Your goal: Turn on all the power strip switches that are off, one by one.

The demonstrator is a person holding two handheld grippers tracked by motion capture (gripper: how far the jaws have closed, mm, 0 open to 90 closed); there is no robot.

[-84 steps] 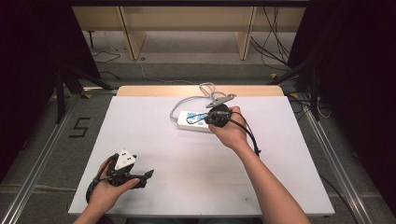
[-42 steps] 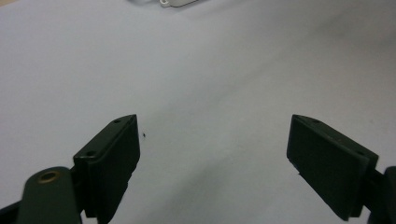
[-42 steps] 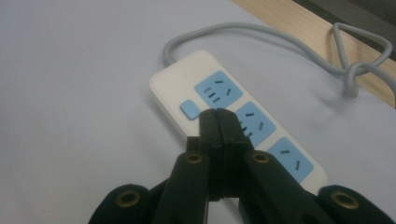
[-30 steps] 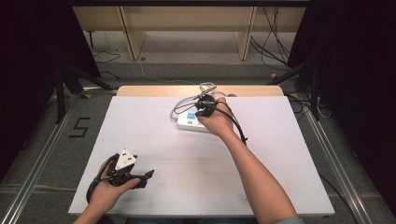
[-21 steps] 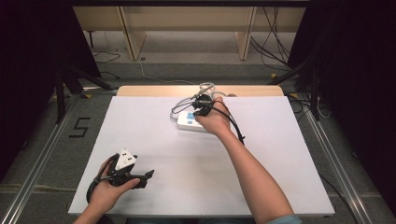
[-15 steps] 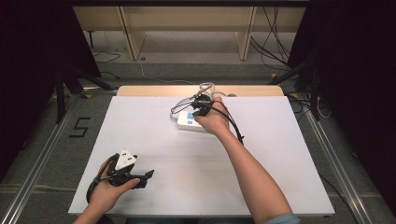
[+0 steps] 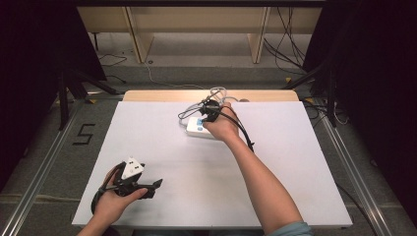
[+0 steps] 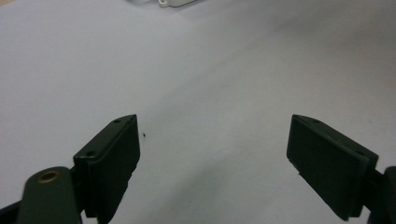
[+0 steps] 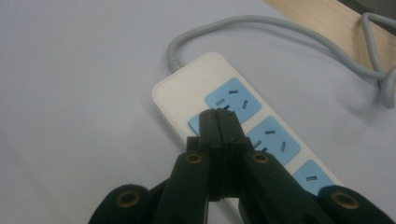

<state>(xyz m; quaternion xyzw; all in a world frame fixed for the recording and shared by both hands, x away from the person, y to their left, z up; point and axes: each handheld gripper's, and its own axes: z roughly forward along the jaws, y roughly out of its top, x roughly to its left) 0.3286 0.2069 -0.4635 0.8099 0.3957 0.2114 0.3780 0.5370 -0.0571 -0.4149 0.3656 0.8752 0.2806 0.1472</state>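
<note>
Right gripper (image 9: 219, 116) had its jaws pressed flat together, nothing between them. In the right gripper view the closed tips sat on the white power strip (image 9: 187, 93), right at the edge of a blue panel (image 9: 195, 123) beside the first blue socket (image 9: 232, 103); whether the tips pushed on it or just touched, can't tell. Two more blue sockets (image 9: 272, 139) ran off to the right of the tips along the strip. The strip's grey cable (image 9: 261, 23) left its end just beyond the tips and curved away to the right, over the wooden table edge (image 9: 336, 21).

In the high view the right gripper (image 7: 209, 112) was at the far side of the white tabletop (image 7: 295, 157), directly over the power strip (image 7: 196, 129), the grey cable (image 7: 216, 93) looped just behind it.

Left gripper (image 7: 147, 186) sat near the front edge of the table in the person's left hand (image 7: 114, 199), well apart from the strip. In the left gripper view its jaws stood wide apart with nothing between, just bare white surface (image 8: 210, 93) ahead; a corner of the power strip (image 8: 173, 3) showed far ahead at the top edge. A tiny dark speck (image 8: 146, 136) lay on the surface just beside the left jaw.
</note>
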